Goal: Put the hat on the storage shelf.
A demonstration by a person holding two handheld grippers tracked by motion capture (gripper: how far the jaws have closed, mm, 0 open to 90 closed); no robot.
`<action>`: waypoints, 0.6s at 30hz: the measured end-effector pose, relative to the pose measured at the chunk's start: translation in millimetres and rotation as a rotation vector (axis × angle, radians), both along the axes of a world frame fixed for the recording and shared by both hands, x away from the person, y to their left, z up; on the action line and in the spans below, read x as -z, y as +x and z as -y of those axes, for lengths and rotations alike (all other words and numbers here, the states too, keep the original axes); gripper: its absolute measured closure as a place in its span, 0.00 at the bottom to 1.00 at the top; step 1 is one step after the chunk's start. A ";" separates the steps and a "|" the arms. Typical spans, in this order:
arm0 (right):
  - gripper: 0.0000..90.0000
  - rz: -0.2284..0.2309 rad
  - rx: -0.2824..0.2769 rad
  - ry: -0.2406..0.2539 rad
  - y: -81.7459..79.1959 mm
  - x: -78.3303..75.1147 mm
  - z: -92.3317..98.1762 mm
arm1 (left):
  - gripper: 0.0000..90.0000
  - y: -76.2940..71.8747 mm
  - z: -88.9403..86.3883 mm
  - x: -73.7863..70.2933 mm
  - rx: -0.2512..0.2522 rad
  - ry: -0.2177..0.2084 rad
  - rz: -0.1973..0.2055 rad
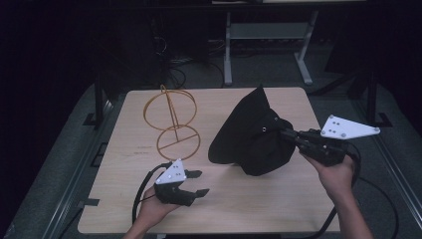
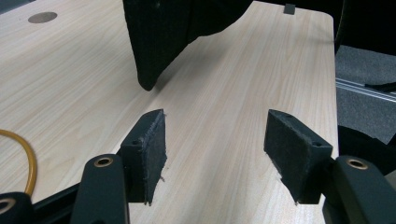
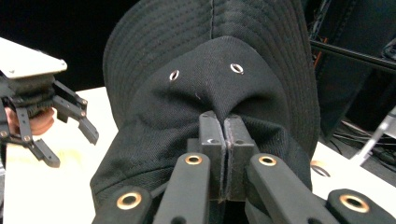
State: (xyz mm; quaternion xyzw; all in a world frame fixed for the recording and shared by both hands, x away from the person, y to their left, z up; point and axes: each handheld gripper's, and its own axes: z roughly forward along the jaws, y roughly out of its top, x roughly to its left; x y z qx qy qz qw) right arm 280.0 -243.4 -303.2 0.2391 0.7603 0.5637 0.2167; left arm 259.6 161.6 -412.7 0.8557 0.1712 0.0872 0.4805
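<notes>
Left gripper (image 1: 198, 182) sits low near the front edge of the wooden table (image 1: 249, 209), jaws spread, nothing between the pads (image 2: 154, 149), bare wood under them. In the left gripper view the hat's brim edge (image 2: 149, 70) hangs just past the jaws, tip close to the tabletop; can't tell if it touches. Right gripper (image 1: 286, 132) comes in from the right, jaws pinched tight on the crown fabric of a black bucket hat (image 1: 251, 137). In the right gripper view the pads meet on a fold of cloth just below two metal eyelets (image 3: 173, 74), with the stitched brim fanned out behind. Hat is at table centre-right, tilted, crown toward the right gripper. Farther back left, a yellow wire stand (image 1: 171, 124) stands on the table, apart from the hat.
</notes>
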 end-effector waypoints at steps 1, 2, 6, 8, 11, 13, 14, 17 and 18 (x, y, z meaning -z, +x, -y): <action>0.98 0.000 -0.003 0.004 1.2 -1.3 -0.8 | 0.42 -0.2 0.2 0.4 -0.001 0.003 0.000; 0.98 -0.001 -0.005 0.001 2.4 -2.9 -1.6 | 0.42 -0.1 0.3 1.1 -0.001 0.004 0.005; 0.98 -0.005 -0.014 0.004 7.0 -8.3 -5.4 | 0.41 0.6 0.0 2.8 -0.001 0.013 0.011; 0.98 -0.008 -0.018 0.004 9.5 -11.2 -7.0 | 0.40 0.8 -0.5 3.2 -0.002 0.013 0.007; 0.98 -0.009 -0.022 0.002 11.8 -15.1 -9.3 | 0.40 0.9 -1.1 3.2 -0.003 0.007 0.013; 0.98 -0.010 -0.024 0.002 13.5 -18.2 -10.7 | 0.40 1.2 -1.8 3.4 -0.005 0.006 0.012; 0.98 -0.012 -0.026 0.004 14.4 -19.7 -11.2 | 0.40 1.4 -2.1 3.6 -0.005 0.006 0.010; 0.98 -0.013 -0.036 0.014 17.7 -26.2 -12.8 | 0.40 1.7 -2.7 4.4 -0.006 0.003 0.007; 0.98 -0.013 -0.036 0.014 17.7 -26.2 -12.8 | 0.40 1.8 -2.8 4.4 -0.004 0.004 0.008</action>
